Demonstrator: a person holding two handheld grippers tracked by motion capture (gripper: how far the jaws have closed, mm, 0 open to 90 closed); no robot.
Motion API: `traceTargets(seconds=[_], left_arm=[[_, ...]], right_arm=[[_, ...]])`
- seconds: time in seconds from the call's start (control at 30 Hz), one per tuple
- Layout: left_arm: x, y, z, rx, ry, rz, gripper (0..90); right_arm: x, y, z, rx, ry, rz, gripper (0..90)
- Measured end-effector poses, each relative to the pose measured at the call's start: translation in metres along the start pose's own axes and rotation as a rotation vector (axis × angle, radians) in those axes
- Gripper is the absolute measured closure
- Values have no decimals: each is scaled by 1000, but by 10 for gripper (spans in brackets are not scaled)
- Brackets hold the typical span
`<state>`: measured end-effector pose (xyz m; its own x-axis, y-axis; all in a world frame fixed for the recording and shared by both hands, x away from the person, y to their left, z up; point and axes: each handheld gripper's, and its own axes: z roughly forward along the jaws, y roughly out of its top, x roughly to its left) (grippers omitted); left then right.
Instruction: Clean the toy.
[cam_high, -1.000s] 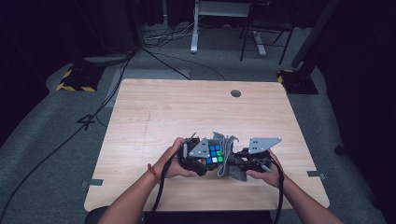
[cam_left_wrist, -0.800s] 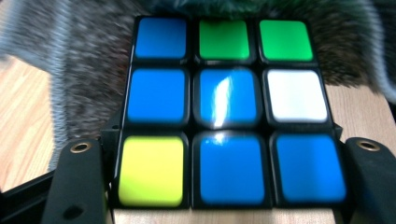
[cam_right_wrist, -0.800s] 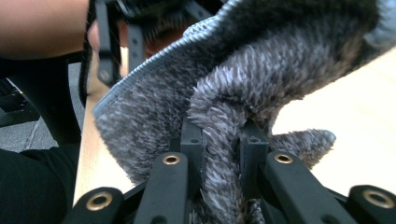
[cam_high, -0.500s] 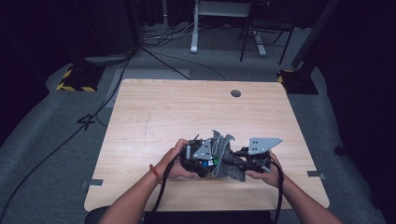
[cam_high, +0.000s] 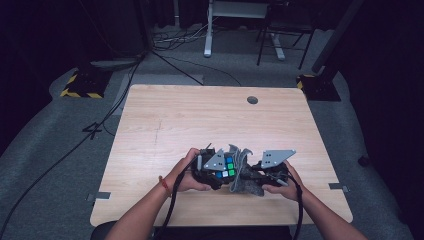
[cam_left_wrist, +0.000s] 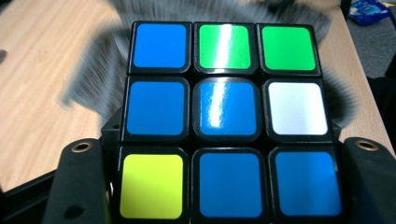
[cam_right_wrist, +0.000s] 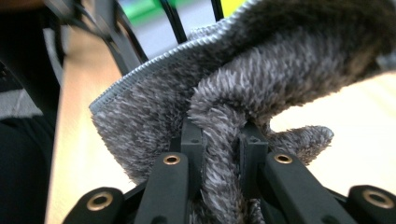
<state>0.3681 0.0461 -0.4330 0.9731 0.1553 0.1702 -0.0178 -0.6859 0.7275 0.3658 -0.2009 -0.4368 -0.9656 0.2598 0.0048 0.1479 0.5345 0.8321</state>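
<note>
A puzzle cube (cam_high: 226, 167) with blue, green, white and yellow tiles is held near the table's front edge. My left gripper (cam_high: 212, 172) is shut on the cube (cam_left_wrist: 224, 121), its black jaws flanking the bottom row. A fluffy grey cloth (cam_high: 244, 172) lies against the cube's right side. My right gripper (cam_high: 252, 176) is shut on a fold of the cloth (cam_right_wrist: 224, 116), which bunches up between its jaws. Behind the cube in the left gripper view the cloth (cam_left_wrist: 93, 79) is blurred.
The wooden table (cam_high: 200, 120) has a round cable hole (cam_high: 252, 100) at the back. Cables trail from both grippers off the front edge. Beyond the table stand desk legs (cam_high: 207, 30) and yellow-black striped bases (cam_high: 80, 85) on the grey floor.
The left hand has turned the cube, whose coloured face was hidden half a second ago and shows again. The cloth has shifted against it. Both hands stay at the same spot.
</note>
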Motion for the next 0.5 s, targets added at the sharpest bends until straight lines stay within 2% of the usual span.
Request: traceTargets(seconds=[0.07, 0.1, 0.17, 0.27, 0.33, 0.4, 0.5], left_arm=[[-2, -1, 6, 20, 7, 6, 333], [-3, -1, 8, 16, -3, 1, 333], [-4, 1, 8, 13, -9, 1, 334], [-9, 3, 8, -2, -35, 13, 334], [-12, 6, 8, -5, -34, 25, 334], [-12, 7, 5, -29, -42, 24, 334], [-10, 9, -3, -63, -33, 9, 334]], right_arm=[[4, 7, -6, -53, 18, -6, 777], [6, 11, -8, -61, 13, -21, 776], [9, 15, -10, -72, -20, -47, 777], [5, 15, -11, -82, -68, -33, 778], [0, 14, -9, -74, -82, -12, 778], [-4, 11, -8, -51, -97, -9, 780], [-7, 4, -5, 2, -83, -4, 781]])
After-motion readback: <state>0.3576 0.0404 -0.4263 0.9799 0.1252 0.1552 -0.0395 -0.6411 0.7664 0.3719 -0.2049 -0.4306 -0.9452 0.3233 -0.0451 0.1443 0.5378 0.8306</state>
